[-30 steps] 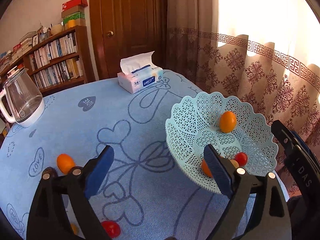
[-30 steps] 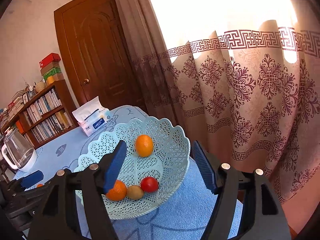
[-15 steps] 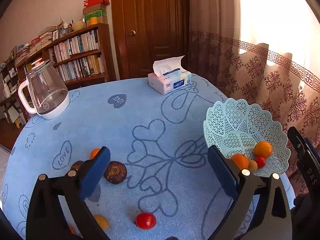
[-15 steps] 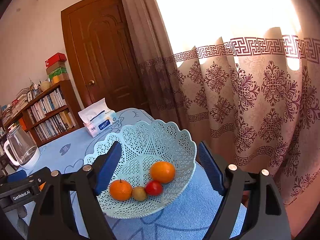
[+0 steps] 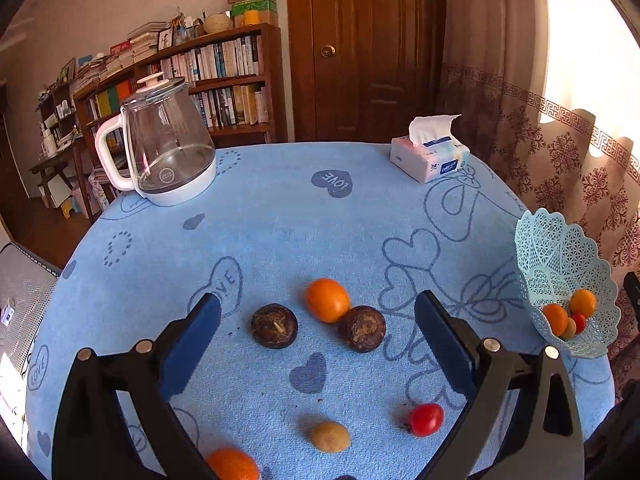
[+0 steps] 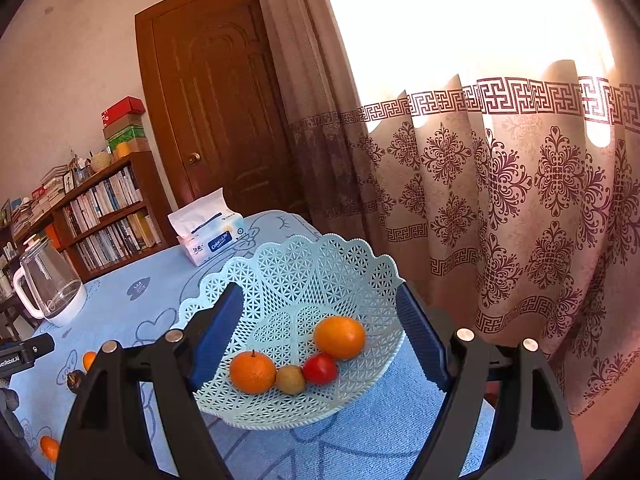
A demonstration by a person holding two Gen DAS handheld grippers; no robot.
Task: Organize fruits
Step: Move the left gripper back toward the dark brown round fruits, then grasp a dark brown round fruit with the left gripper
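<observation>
Left tongs [image 5: 318, 332]: I see them wide apart, gripping nothing, above the loose fruit.
Right tongs [image 6: 320, 332]: apart, empty, over the basket [image 6: 280, 276].
Basket: two oranges, tomato, small brown fruit inside.
Worktop [image 5: 280, 220]: orange [image 5: 327, 300] touching a water chestnut [image 5: 363, 328], well apart from the basket.

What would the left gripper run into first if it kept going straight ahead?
Probably the tablecloth near the orange and two dark brown fruits, which lie between the open left gripper's fingers; depth is unclear.
</observation>
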